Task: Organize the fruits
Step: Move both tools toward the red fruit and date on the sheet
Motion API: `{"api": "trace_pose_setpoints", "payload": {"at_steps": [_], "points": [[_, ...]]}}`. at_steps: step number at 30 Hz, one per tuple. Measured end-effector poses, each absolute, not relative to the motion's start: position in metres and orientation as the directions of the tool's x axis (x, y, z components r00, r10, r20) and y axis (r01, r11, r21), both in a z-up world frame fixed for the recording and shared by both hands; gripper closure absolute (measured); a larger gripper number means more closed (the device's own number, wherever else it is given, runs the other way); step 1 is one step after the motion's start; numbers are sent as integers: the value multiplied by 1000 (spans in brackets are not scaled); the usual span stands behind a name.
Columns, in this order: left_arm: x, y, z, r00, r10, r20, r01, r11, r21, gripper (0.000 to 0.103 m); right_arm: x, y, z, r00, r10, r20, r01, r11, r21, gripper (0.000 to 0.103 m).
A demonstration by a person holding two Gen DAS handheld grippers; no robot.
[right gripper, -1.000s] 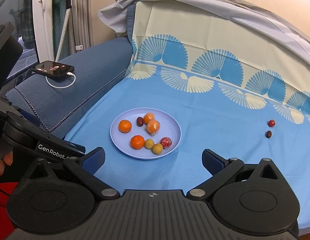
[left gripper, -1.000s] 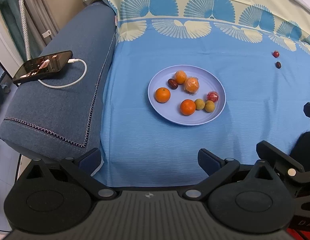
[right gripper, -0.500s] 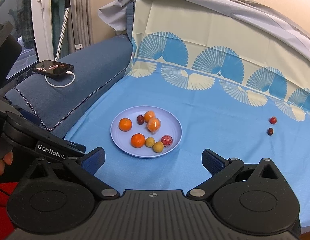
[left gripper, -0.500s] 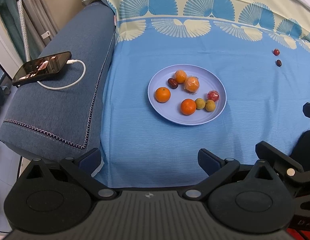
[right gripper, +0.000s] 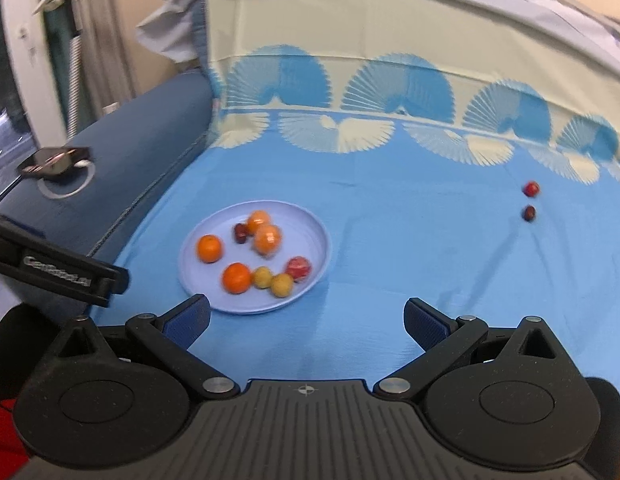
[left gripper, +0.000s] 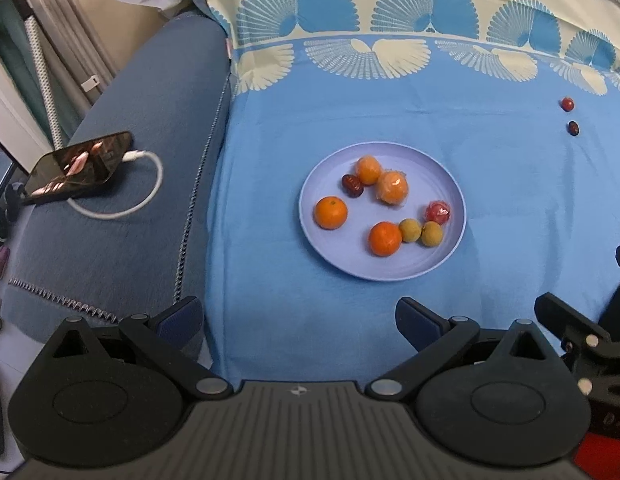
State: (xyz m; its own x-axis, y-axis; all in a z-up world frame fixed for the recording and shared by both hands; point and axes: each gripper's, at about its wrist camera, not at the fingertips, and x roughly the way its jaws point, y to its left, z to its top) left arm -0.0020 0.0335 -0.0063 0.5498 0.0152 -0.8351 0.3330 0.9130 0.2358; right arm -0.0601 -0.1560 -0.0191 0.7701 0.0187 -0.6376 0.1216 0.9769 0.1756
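Blue cloth [right gripper: 389, 248], blurred plate [right gripper: 317, 240]

My left gripper [left gripper: 298, 320] is hanging low at the near edge, jaws spread wide, nothing between the blue pads [left gripper: 180, 316]. My right gripper [right gripper: 308, 320] sits level beside it, jaws just as wide and empty. From the right wrist view, the left gripper's black body pokes in at the near left; from the left view, the right one shows at the near right.
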Motion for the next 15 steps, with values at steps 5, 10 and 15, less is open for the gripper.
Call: {"api": "trace_pose_setpoints", "payload": {"at_steps": [5, 10, 15], "points": [[15, 6, -8, 542, 18, -840, 363, 897, 253, 0, -43, -193, -40, 761, -68, -645, 231, 958, 171, 1], [37, -27, -14, 505, -1, -863, 399, 887, 232, 0, -16, -251, -70, 735, -232, -637, 397, 909, 126, 1], [63, -63, -21, 479, -6, -878, 428, 874, 228, 0, 18, -321, -105, 678, -404, -614, 562, 824, 79, 1]]}}
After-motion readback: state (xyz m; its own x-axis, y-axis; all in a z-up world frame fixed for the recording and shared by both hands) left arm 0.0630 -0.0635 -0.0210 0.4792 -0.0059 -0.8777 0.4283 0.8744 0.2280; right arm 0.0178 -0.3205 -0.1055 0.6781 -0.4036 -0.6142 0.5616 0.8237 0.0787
